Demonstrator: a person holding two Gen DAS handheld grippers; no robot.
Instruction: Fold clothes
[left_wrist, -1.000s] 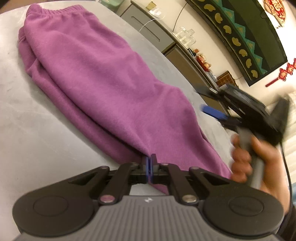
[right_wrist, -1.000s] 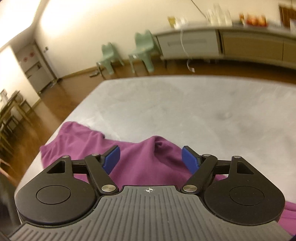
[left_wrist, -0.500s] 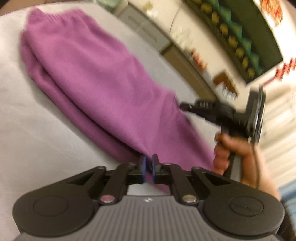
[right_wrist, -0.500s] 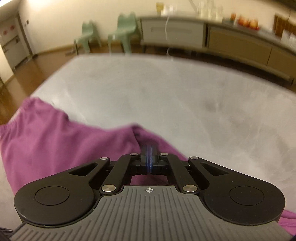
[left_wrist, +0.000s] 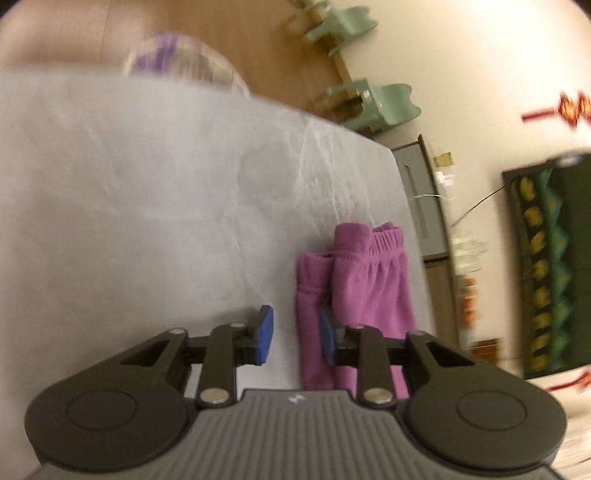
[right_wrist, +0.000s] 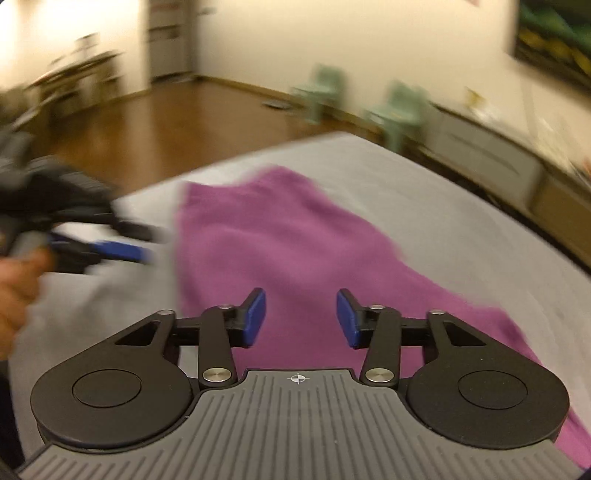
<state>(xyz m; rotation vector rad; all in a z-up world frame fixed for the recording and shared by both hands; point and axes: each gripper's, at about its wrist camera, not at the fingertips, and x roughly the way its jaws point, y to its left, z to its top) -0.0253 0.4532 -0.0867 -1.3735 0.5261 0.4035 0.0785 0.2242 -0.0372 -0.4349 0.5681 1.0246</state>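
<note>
Both the left gripper (left_wrist: 296, 334) and right gripper (right_wrist: 301, 317) have let go, jaws apart above the blurred purple garment (right_wrist: 280, 236).

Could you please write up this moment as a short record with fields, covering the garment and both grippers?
garment: purple trousers, folded over, lying on the grey table
waistband: elastic end visible at the far end
left gripper: open, holding nothing, at the trousers' edge
right gripper: open, above the trousers
image quality: motion blur in both views
</note>
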